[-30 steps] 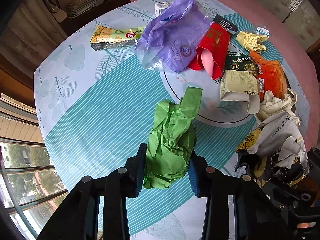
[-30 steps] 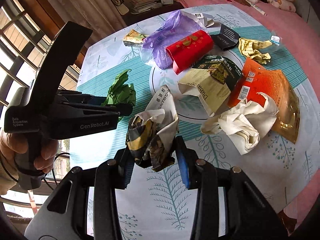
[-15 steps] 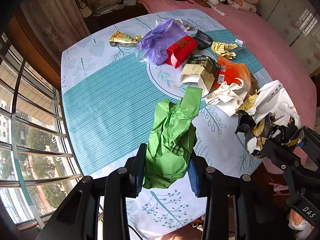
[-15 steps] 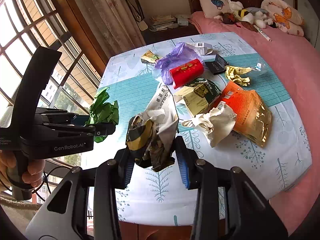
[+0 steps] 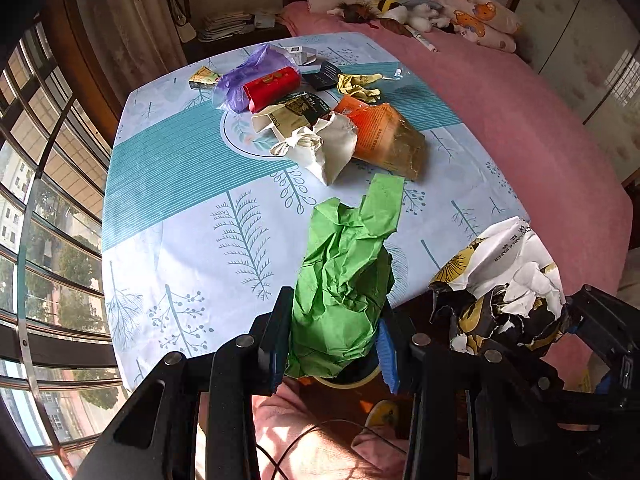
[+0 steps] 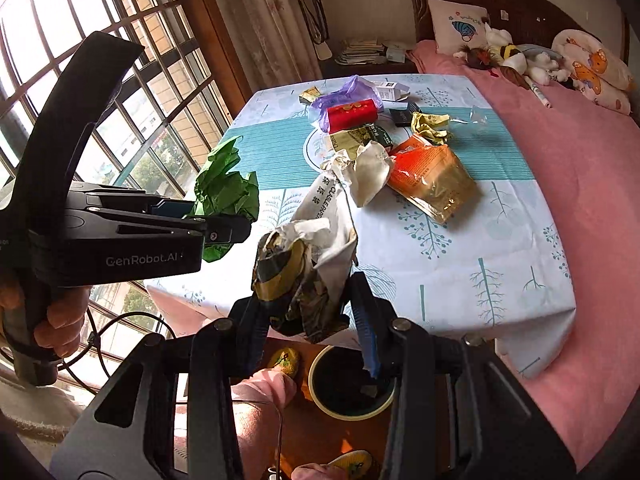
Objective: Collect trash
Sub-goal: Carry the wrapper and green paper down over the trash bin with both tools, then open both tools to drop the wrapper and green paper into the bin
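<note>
Black left tool marked "GenRobot.AI", blue pads, silver screws.

my left gripper body reads "GenRobot.AI" in white. crumpled wrapper in my right tongs has "paper" printed on its white part. cream box on the table shows "duba", rest hidden. other print too small to read.
</note>
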### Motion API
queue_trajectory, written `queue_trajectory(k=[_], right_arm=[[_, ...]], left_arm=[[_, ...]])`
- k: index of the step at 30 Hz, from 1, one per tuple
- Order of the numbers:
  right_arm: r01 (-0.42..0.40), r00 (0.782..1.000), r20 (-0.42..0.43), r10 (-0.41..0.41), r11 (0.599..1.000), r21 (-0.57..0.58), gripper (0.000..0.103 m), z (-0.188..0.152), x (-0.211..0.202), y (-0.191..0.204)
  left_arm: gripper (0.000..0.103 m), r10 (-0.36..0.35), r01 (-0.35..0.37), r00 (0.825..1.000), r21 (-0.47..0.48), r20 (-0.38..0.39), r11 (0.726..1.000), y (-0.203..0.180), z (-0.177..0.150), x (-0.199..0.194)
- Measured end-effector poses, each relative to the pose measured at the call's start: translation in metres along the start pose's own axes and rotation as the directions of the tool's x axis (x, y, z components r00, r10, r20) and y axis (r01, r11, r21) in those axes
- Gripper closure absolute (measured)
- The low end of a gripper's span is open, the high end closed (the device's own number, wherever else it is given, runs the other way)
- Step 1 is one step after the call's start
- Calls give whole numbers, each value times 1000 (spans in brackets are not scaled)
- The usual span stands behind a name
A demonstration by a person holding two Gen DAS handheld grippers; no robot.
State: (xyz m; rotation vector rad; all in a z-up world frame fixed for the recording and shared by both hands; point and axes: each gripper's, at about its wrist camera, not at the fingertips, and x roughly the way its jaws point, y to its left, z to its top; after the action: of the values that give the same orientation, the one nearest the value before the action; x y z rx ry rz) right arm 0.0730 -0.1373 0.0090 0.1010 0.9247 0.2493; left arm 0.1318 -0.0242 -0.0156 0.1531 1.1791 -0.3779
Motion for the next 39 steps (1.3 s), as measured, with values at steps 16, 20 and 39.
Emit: queue_trajectory(k=[16, 20, 39], right_arm=[[3, 985, -172, 12, 996, 89, 68, -133, -8, -71], [22, 975, -221, 6, 992, 123, 68, -154, 16, -80], [130, 913, -409, 15, 937, 324, 68, -302, 218, -127]], left_arm=[[66, 20, -20, 985, 4, -174, 1000, -82, -99, 74], [66, 19, -19, 978, 0, -207, 1000, -75, -115, 103], [66, -45, 40, 956, -22, -289, 999, -53, -199, 310]])
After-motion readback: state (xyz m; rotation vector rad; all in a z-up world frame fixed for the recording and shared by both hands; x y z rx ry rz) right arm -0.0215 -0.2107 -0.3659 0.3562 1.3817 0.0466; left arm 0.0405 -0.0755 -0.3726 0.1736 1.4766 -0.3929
